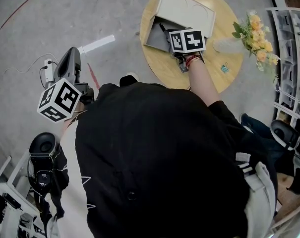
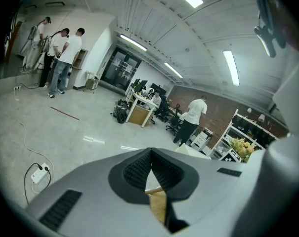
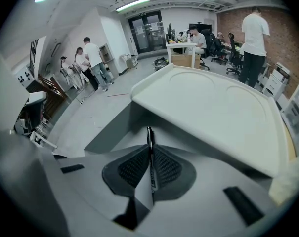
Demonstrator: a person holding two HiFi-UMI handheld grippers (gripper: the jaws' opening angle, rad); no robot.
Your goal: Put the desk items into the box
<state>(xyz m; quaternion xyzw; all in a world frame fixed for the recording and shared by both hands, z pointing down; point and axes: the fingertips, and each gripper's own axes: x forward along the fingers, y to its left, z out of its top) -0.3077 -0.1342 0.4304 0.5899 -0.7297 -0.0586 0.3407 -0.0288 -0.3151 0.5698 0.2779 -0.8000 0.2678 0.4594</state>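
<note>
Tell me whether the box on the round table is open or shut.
Open: the box has its lid raised, and the right gripper holds a pen at its opening.

The box [image 3: 213,107] is smooth and matt off-white; whether board or plastic, I cannot tell. The pen [image 3: 149,133] is glossy and dark. The left gripper [image 2: 150,152] and right gripper [image 3: 150,146] have matt grey plastic shells and black ribbed pads [image 3: 132,169]. The table [image 1: 159,68] is pale smooth wood, the floor [image 2: 90,127] polished and reflective, and the top [image 1: 154,162] matt black cloth.
</note>
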